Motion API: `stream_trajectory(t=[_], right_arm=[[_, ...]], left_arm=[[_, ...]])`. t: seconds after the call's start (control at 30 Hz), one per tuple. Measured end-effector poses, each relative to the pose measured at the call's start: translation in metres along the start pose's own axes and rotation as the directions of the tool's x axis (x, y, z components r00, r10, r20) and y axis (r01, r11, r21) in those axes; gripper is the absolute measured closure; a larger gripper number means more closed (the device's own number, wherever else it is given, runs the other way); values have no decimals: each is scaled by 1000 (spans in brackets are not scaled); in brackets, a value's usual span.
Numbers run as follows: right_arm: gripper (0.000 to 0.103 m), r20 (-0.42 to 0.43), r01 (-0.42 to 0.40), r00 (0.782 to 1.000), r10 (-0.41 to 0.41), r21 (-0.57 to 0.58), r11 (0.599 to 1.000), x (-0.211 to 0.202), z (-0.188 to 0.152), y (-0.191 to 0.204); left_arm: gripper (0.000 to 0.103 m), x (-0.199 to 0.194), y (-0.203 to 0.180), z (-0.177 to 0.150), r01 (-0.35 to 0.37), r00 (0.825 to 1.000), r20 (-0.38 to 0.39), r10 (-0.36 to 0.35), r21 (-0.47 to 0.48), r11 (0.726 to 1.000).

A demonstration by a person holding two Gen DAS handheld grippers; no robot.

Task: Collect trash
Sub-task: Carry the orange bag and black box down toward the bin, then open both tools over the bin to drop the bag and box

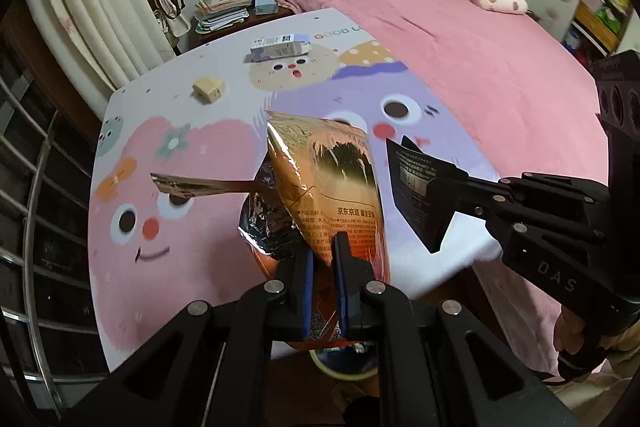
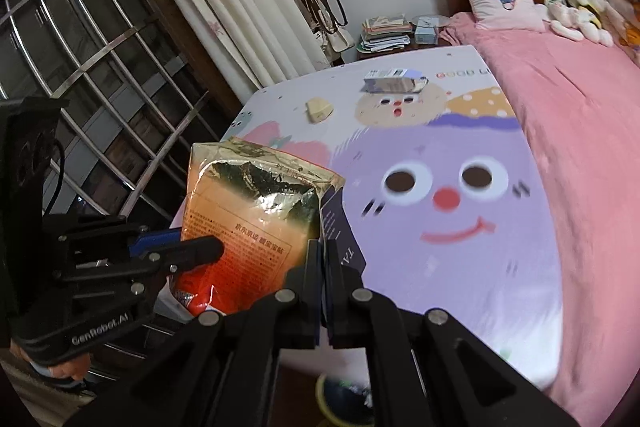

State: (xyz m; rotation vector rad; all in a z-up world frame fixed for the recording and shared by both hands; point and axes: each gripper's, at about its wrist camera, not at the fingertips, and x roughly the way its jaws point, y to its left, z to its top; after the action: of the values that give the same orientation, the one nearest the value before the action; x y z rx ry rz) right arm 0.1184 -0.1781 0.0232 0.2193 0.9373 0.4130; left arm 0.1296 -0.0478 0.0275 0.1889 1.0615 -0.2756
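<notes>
Both hands are loaded, so the job looks about half done. The left gripper (image 1: 323,255) has its fingers pinched onto the lower edge of a crinkled orange foil bag (image 1: 332,187), which stands up and away from the tips with its torn top flared open. The right gripper (image 2: 323,267) is clamped nearly flat on a dark paper packet (image 2: 340,227), a thin sheet sticking up just beyond its fingertips; from the left wrist view that same packet (image 1: 420,195) hangs off the end of the right gripper (image 1: 452,195), just to the side of the foil bag and apart from it. Below and behind both sets of fingers, at the near edge of the cartoon-printed mat (image 1: 180,227), I can make out the yellow rim of a bin (image 2: 326,399), so my guess is that both pieces are headed there and have not been dropped yet. Well ahead of the fingers, two things lie on the mat: a small cream-coloured box (image 1: 207,90) and, farther off, a carton lying on its side (image 1: 280,47). If those count as trash, they are what remains.
</notes>
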Motion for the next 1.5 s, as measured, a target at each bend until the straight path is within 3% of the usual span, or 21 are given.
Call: stream_trajectory(t=[0.13, 0.27, 0.43, 0.6, 0.73, 0.93, 1.2, 1.3, 1.37, 1.43, 1.5], right_arm=[[102, -12, 18, 1000, -18, 2, 1000, -15, -40, 33], [102, -51, 41, 998, -41, 7, 999, -21, -77, 53], [102, -115, 62, 992, -58, 28, 998, -21, -109, 55], [102, -204, 81, 976, -69, 51, 995, -1, -141, 41], [102, -286, 84, 957, -54, 96, 992, 34, -174, 19], [102, -361, 96, 931, -47, 118, 988, 112, -239, -30], [100, -422, 101, 906, -39, 127, 987, 226, -314, -91], [97, -428, 97, 903, -32, 133, 986, 260, -334, -105], [97, -432, 95, 901, -25, 141, 986, 275, -340, -110], [90, -447, 94, 894, -22, 139, 986, 285, -343, -115], [76, -447, 99, 894, -25, 143, 985, 290, -345, -117]], left_arm=[[95, -19, 3, -47, 15, 1000, 4, -16, 17, 1000], [95, -20, 1, -86, 34, 998, -49, -32, 29, 999], [95, -8, -7, -126, 41, 992, -120, -34, 55, 998], [95, 19, -15, -159, 54, 978, -202, -49, 20, 998], [95, 60, -21, -187, 53, 961, -269, -61, -34, 998], [95, 159, -33, -232, 17, 940, -337, -45, -87, 996], [94, 293, -50, -278, -31, 930, -368, -17, -123, 992], [81, 323, -52, -288, -60, 933, -359, 12, -122, 991], [53, 340, -48, -291, -82, 934, -356, 32, -128, 988], [41, 351, -43, -291, -82, 939, -343, 27, -146, 986], [35, 354, -38, -289, -90, 941, -337, 35, -149, 985]])
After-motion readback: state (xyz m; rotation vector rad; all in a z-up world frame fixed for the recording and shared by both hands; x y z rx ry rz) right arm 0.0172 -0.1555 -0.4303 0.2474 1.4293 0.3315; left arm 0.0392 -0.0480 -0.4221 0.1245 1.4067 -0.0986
